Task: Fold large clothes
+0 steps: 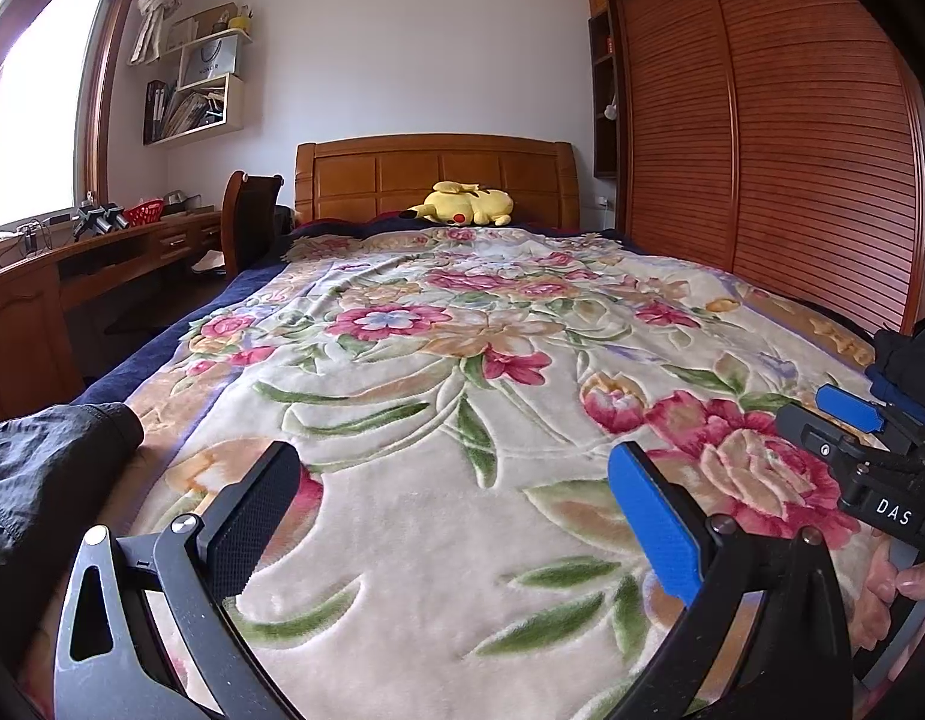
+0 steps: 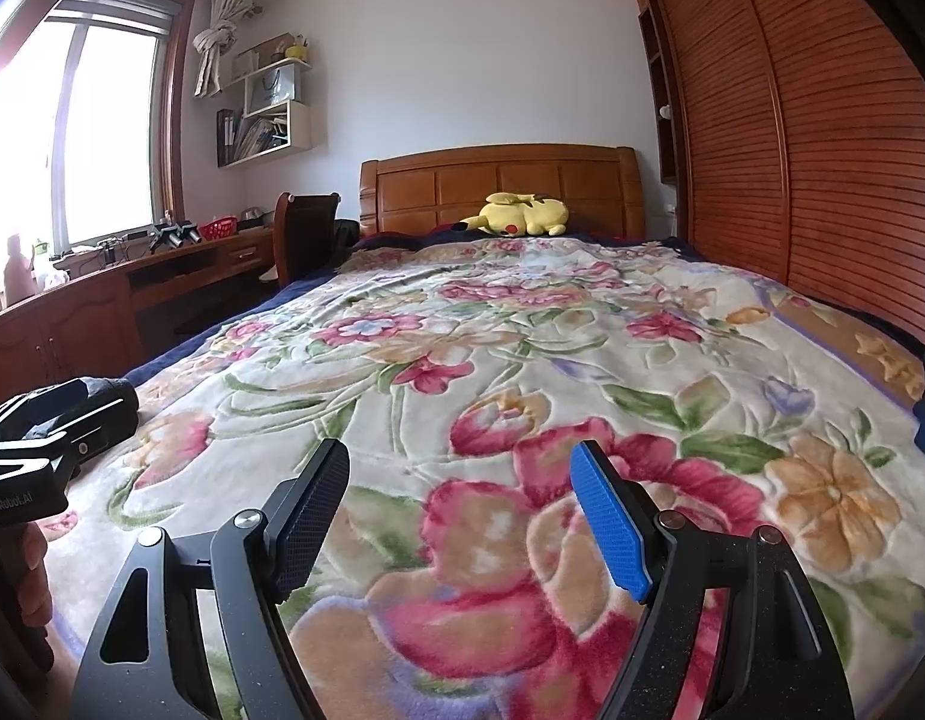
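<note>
A dark grey garment (image 1: 48, 480) lies crumpled on the near left corner of the floral blanket (image 1: 462, 360), left of my left gripper (image 1: 456, 474). That gripper hangs open just over the blanket, with nothing between its black and blue pads. My right gripper (image 2: 459, 462) is open too, low over a big pink flower and holding nothing. It also shows from the side at the right of the left wrist view as the right gripper (image 1: 822, 420). A dark and blue pile of clothes (image 1: 906, 360) sits at the bed's right edge.
A yellow plush toy (image 2: 522, 213) rests by the wooden headboard (image 2: 498, 180). A slatted wardrobe (image 2: 792, 150) runs close along the bed's right side. Left of the bed stand a desk (image 2: 180, 264) and a chair (image 2: 303, 234) under the window.
</note>
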The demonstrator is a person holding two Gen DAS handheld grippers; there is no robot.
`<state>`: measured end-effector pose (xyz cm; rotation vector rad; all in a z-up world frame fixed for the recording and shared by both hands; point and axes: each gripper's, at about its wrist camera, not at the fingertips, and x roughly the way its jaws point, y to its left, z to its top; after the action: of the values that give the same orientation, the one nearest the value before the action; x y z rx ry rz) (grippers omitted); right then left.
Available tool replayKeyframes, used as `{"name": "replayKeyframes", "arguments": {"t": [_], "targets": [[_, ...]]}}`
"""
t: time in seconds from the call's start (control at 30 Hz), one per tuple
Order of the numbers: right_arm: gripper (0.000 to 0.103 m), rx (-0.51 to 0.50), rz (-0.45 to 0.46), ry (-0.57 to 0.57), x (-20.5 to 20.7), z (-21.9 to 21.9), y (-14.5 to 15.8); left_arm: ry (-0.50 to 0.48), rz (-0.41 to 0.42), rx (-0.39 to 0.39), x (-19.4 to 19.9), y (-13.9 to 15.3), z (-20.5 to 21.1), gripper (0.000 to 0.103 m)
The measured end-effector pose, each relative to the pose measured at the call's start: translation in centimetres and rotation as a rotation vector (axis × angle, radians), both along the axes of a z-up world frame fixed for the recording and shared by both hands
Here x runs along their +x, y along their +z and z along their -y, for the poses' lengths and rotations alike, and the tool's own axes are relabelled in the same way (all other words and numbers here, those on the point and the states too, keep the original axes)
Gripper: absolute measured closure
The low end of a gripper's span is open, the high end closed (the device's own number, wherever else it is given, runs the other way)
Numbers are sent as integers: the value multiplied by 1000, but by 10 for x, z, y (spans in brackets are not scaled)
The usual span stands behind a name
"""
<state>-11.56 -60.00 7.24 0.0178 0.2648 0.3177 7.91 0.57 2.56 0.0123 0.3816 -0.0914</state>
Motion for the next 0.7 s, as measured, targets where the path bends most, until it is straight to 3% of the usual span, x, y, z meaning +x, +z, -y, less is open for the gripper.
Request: {"name": "replayKeyframes", "arguments": {"t": [0.7], "targets": [[25,2,8,2,1,3,0,2,7,3,-1,0,-2,0]]}}
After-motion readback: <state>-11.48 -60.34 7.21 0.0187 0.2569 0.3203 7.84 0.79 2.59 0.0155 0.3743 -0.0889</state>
